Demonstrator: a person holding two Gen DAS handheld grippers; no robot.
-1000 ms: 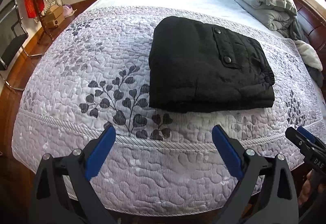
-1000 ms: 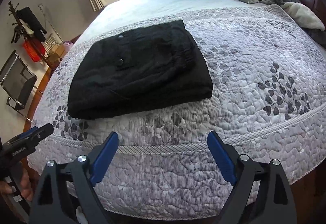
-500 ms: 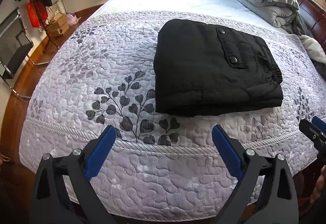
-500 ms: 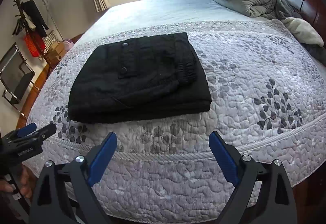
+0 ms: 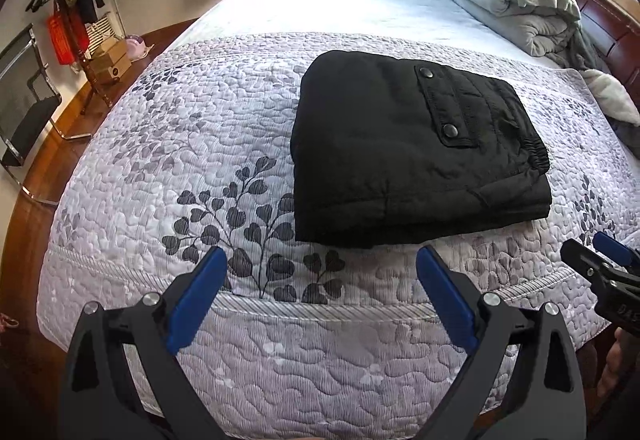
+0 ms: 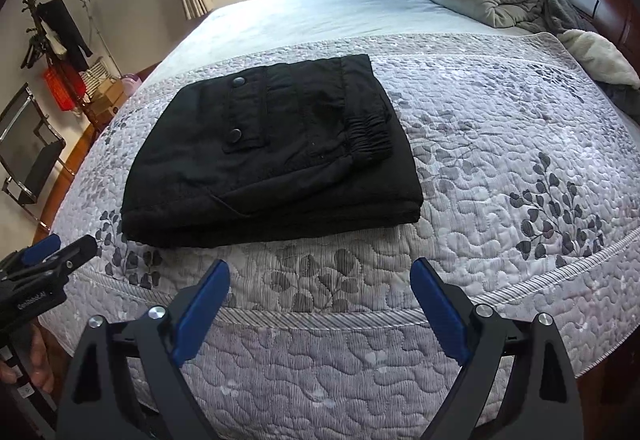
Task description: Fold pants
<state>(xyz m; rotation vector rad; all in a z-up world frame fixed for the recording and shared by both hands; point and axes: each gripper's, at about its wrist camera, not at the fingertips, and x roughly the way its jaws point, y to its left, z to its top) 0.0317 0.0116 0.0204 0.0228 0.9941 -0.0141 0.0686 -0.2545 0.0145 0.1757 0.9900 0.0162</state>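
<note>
On the quilt (image 5: 168, 144) lie folded black pants (image 5: 400, 156) — both grippers' jaws apart, empty.

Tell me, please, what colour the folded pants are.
Black; the pants show best in the left wrist view.

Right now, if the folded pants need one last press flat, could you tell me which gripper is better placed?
Marginally the left gripper: the pants lie straight ahead of its open jaws. From the right gripper, also open, they sit slightly leftward.
</note>
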